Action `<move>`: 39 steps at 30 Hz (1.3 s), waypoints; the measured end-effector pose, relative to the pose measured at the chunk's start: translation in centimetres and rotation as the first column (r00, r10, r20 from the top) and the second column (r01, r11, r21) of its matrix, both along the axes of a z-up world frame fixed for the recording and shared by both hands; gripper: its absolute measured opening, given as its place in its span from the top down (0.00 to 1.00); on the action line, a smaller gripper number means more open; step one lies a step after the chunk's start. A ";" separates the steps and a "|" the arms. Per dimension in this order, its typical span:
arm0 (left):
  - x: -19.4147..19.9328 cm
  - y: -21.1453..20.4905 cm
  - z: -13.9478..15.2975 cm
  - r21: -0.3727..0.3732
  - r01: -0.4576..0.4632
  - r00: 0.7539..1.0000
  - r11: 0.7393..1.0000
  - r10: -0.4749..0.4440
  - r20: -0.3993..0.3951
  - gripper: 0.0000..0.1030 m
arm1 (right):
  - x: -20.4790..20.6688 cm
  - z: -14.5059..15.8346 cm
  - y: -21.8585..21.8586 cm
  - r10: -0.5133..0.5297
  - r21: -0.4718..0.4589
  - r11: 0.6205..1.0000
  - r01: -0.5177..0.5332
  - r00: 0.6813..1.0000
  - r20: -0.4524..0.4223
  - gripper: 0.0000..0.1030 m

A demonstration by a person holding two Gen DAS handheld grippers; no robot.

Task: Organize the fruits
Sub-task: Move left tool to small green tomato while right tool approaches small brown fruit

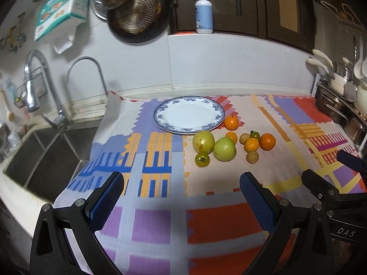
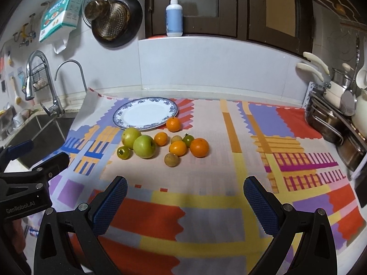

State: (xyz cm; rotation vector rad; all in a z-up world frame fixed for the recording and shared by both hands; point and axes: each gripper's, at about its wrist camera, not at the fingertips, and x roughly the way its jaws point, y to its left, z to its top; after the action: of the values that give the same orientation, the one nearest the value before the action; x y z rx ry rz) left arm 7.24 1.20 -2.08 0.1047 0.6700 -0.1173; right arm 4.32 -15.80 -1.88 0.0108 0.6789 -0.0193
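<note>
A kitchen counter is covered by a multicoloured patterned cloth (image 2: 229, 137). On the cloth lie an empty white round plate with a blue floral rim (image 2: 119, 115) and, just beside it, a cluster of green apples (image 2: 144, 146), small oranges (image 2: 199, 147), green tomatoes (image 2: 123, 152) and brownish round fruits (image 2: 171, 159).

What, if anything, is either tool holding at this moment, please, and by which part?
Nothing is held. The left tool and the right tool are both open over the cloth, short of the fruits.

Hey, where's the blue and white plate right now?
The blue-rimmed white china plate lies empty on the colourful patterned cloth, near the back wall and right of the sink, just behind the cluster of green and orange fruits.
</note>
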 end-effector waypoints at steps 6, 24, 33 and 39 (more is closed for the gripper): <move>3.1 0.3 -1.4 -0.010 0.089 0.996 0.996 -0.089 -0.014 0.09 | 2.9 -1.5 0.9 0.005 -0.004 1.000 -0.006 0.999 -0.039 0.08; 11.4 -1.7 -6.8 -0.043 0.277 0.947 0.960 -0.281 -0.158 0.41 | 12.0 -7.0 1.0 0.035 0.062 0.998 -0.021 0.972 -0.234 0.47; 13.1 -2.4 -8.5 -0.079 0.304 0.925 0.949 -0.314 -0.213 0.59 | 14.4 -8.9 0.5 0.053 0.092 0.995 -0.028 0.956 -0.289 0.60; 13.5 -2.7 -9.0 -0.087 0.310 0.919 0.947 -0.321 -0.226 0.68 | 15.0 -9.3 0.7 0.076 0.112 0.993 -0.044 0.953 -0.293 0.68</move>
State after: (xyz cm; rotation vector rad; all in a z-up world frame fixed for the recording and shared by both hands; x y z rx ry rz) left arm 20.72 -1.49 -11.08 0.1527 0.8865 -0.4638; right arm 19.32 -15.11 -11.15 0.0893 0.9807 0.0749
